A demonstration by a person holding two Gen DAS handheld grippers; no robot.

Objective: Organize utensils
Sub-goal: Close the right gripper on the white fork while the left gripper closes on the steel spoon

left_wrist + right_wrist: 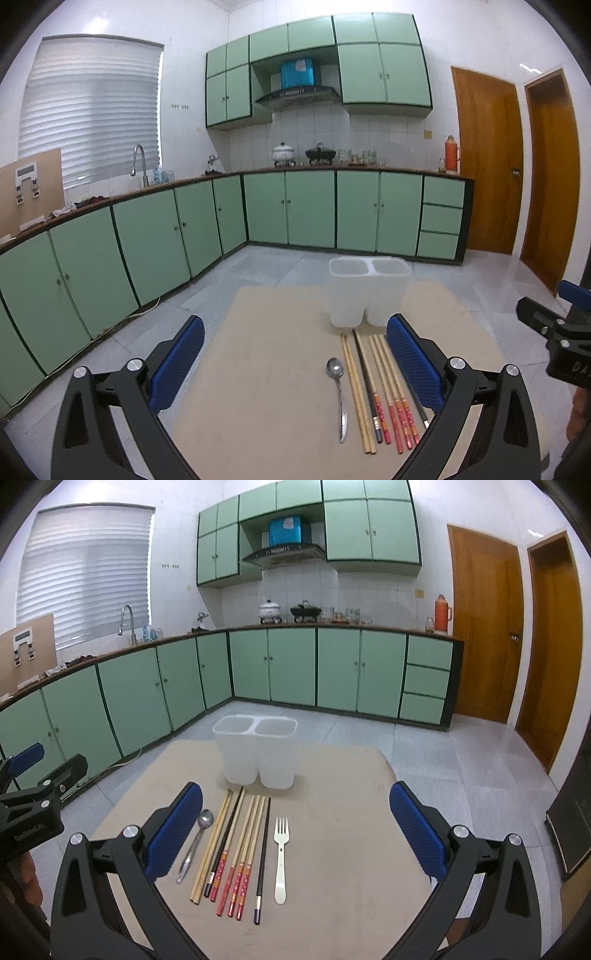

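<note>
A translucent white two-compartment holder stands upright at the far side of the beige table; both compartments look empty. In front of it lie a metal spoon, several chopsticks, plain, red-ended and black, and a cream plastic fork. My right gripper hovers open above the row. My left gripper hovers open to the left of it; its right finger hides the fork and part of a black chopstick.
The table is small, with grey tiled floor on every side. Green kitchen cabinets run along the left and the back. Two wooden doors are at the right. A dark panel leans at the right edge.
</note>
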